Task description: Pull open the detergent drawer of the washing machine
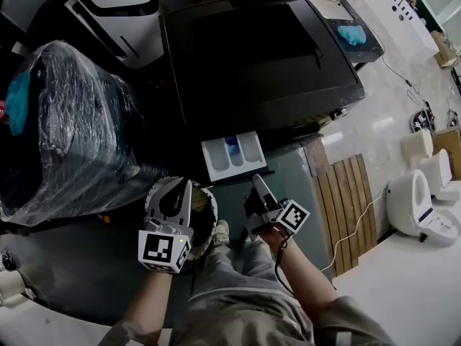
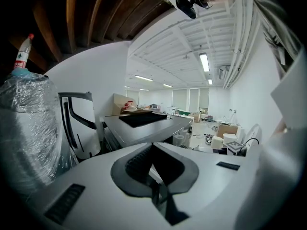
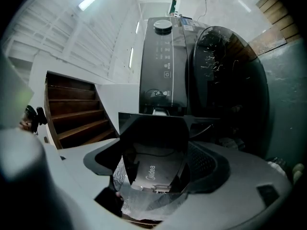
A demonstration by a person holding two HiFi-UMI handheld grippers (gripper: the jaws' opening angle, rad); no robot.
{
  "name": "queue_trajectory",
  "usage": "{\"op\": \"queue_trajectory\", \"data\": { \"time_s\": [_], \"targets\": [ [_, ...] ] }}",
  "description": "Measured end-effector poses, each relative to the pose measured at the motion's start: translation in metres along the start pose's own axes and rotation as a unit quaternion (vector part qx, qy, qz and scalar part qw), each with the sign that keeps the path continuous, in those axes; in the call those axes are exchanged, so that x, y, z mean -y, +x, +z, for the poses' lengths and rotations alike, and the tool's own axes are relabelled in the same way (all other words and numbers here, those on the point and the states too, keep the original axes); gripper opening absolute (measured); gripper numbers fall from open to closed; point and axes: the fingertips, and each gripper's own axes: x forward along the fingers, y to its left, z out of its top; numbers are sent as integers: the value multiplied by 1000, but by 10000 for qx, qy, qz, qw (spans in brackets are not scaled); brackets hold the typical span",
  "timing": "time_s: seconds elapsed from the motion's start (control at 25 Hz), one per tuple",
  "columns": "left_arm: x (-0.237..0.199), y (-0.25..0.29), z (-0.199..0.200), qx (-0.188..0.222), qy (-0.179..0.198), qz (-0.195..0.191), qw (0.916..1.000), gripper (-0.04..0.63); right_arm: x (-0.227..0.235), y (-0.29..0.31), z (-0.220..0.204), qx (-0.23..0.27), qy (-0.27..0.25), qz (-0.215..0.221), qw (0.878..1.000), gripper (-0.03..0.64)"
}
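At centre, below the flat black lid of the washer [image 1: 266, 56], the white plastic drawer [image 1: 232, 155] stands pulled out, its moulded compartments exposed, one showing blue. Right gripper [image 1: 256, 182]: ribbed jaws apart, with the drawer's glossy dark front panel [image 3: 153, 143] between them. Left gripper [image 1: 189, 186]: jaws together, empty, near a rounded bundle [image 1: 65, 128] wrapped in crinkled clear film.
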Motion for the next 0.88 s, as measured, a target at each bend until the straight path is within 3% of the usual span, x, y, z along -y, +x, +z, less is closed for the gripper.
{"op": "queue_trajectory", "data": {
  "time_s": [0.88],
  "targets": [
    [21,-20,-4,-92,-136,1,9999,17,7,-38,-11,-12,63,-399,9992,408]
  ]
}}
